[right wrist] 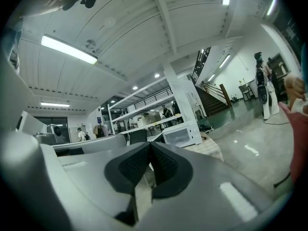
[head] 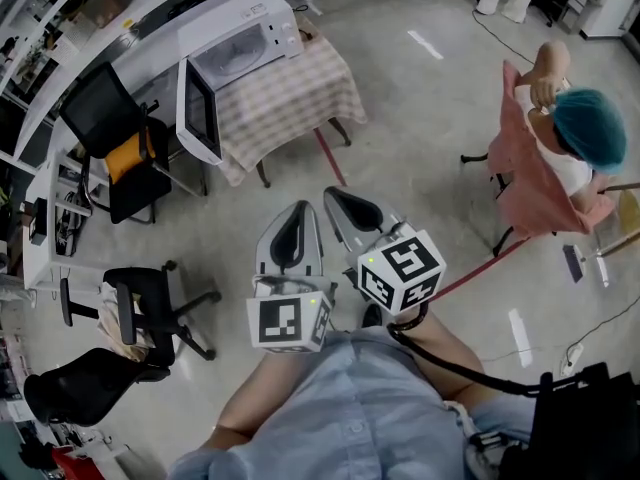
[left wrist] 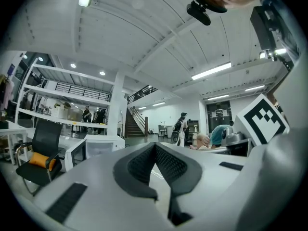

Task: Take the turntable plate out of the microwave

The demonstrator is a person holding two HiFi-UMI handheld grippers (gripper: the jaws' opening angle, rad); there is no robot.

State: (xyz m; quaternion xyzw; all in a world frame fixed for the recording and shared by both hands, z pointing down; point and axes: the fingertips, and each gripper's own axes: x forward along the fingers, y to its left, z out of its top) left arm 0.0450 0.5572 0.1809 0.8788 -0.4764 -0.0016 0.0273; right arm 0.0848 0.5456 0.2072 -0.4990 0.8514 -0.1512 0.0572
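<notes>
Left claw [left wrist: 155, 146] and right claw [right wrist: 149, 144] are both closed on nothing, dark ribbed pads pressed together, held side by side in front of the person. Well ahead, the boxy white microwave oven [head: 245, 40] sits at the far left end of the table [head: 310, 103] with its pale checked cloth, and its door [head: 200, 113] hangs open. The turntable plate is presumably inside, too small to make out. By that reading only the door is done; the approach, grasp and lift-out remain

Surface [head: 262, 171] draped in checked cloth [head: 320, 88], legs on grey floor [head: 430, 138]. White microwave [head: 245, 38] sits at its far-left end, door [head: 197, 113] hanging open.
</notes>
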